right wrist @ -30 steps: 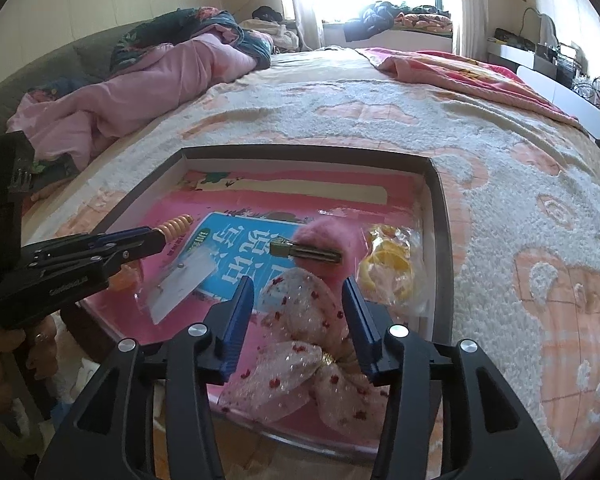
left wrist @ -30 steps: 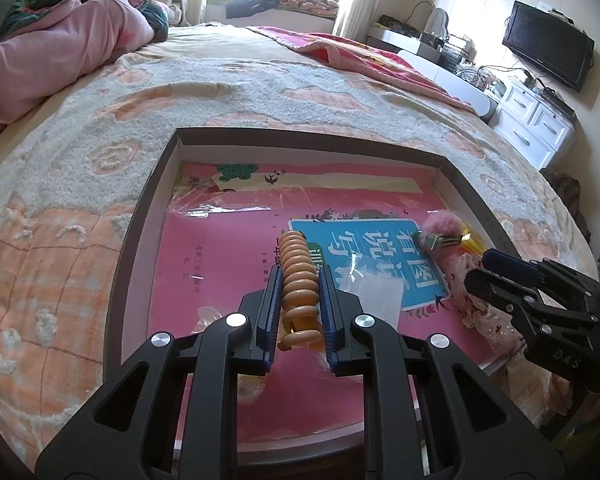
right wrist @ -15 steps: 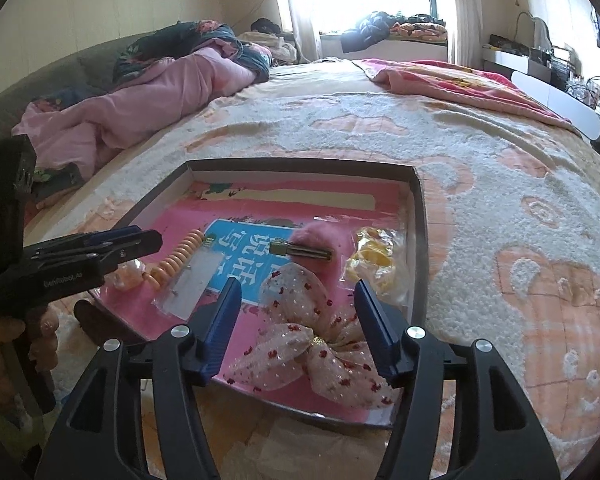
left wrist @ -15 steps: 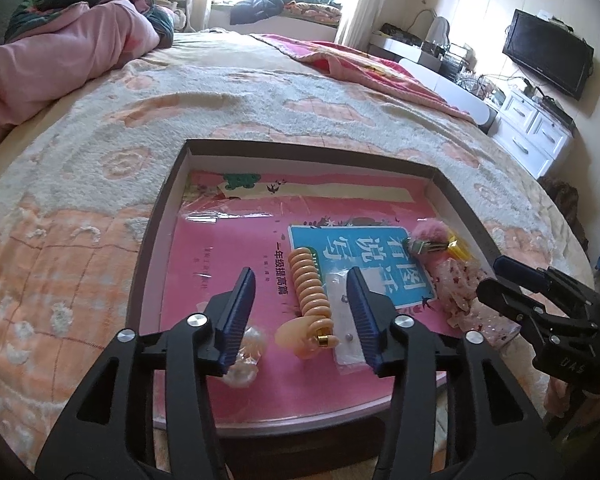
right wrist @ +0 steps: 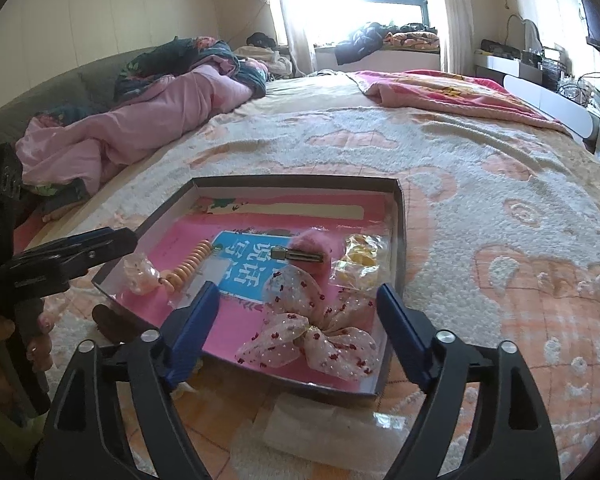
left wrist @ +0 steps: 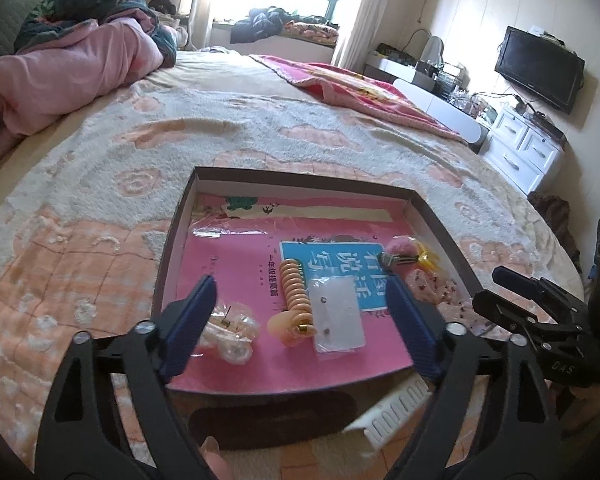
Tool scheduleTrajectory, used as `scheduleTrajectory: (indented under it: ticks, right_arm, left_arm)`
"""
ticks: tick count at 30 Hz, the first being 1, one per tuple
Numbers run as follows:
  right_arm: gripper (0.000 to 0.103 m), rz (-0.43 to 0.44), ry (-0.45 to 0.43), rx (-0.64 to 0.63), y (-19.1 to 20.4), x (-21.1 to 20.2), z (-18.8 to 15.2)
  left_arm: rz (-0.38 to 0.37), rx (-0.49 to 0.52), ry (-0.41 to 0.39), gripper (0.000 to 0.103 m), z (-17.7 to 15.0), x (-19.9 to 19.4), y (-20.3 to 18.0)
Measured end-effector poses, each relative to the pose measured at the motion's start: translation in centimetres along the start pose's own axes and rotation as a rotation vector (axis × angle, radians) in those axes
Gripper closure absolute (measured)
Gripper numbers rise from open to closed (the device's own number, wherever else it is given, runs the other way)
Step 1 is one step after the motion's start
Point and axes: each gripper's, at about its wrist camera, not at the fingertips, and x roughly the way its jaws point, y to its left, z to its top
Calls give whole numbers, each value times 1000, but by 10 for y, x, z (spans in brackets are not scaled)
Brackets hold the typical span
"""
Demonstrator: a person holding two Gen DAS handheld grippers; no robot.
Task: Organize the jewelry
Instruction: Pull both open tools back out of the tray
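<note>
Both wide open, holding nothing: left gripper [left wrist: 300,308] over the orange coil [left wrist: 296,294], right gripper [right wrist: 298,318] over the bow [right wrist: 311,332] at 6 o'clock in the tray [right wrist: 399,232].

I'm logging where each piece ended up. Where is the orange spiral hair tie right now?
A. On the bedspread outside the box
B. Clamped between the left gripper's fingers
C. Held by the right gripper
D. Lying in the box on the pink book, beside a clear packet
D. The orange spiral hair tie lies loose in the box, next to the clear packet, while the left gripper is open around nothing and the right gripper is open too.
</note>
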Motion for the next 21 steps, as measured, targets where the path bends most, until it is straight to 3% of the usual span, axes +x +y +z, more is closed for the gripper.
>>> scheduleTrajectory:
  ticks: [4, 21]
  right_arm:
    - [17, -2, -15, 1, 1, -8, -2]
    - [14, 13, -54, -16, 8, -44, -11]
  left_arm:
    - [3, 6, -10, 12, -2, -10, -2]
    - [34, 34, -55, 11, -20, -49, -10]
